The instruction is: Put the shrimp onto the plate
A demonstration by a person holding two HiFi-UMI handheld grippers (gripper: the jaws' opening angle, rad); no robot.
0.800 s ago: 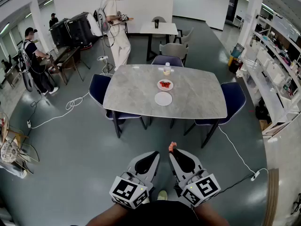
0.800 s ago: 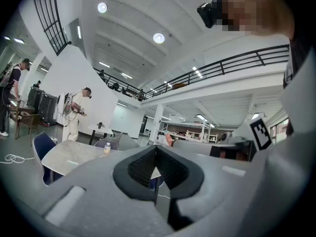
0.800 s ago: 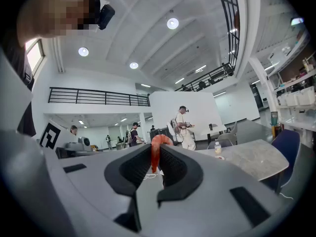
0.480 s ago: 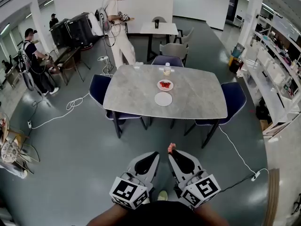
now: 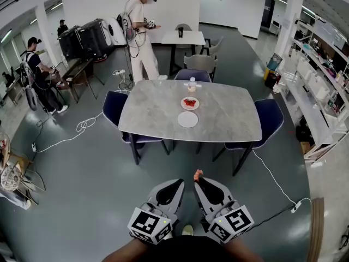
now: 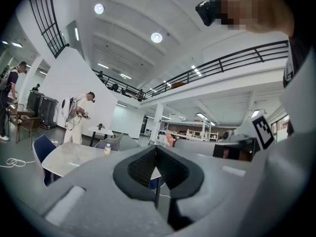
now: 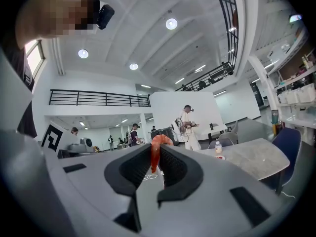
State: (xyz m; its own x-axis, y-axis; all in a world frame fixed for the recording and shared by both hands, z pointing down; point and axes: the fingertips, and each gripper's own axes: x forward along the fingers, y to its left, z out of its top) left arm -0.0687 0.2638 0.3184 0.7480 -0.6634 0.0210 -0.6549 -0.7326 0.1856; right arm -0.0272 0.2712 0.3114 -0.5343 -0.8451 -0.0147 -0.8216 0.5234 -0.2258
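Note:
An orange shrimp [image 5: 198, 173] [image 7: 157, 149] is pinched between the pads of my right gripper [image 5: 197, 178] [image 7: 155, 163], which is shut on it; its curled end sticks out past the tips. My left gripper [image 5: 179, 183] [image 6: 156, 155] is beside it, jaws together and holding nothing. Both are held over the floor, well short of the grey table [image 5: 158, 111]. On that table an empty white plate [image 5: 187, 119] lies nearer me, and behind it a small plate [image 5: 190, 103] carries red shrimp.
A small bottle [image 5: 192, 83] stands beyond the plates. Blue chairs [image 5: 113, 103] [image 5: 271, 115] flank the table. Cables [image 5: 82, 125] [image 5: 275, 179] trail over the floor. A person [image 5: 140, 31] stands behind the table and another [image 5: 38, 75] at the left. Shelves [image 5: 322, 91] line the right wall.
The table has drawn a little nearer in the head view. Both grippers sit slightly lower in the frame, with the shrimp still held. The person at the back has stepped to the right.

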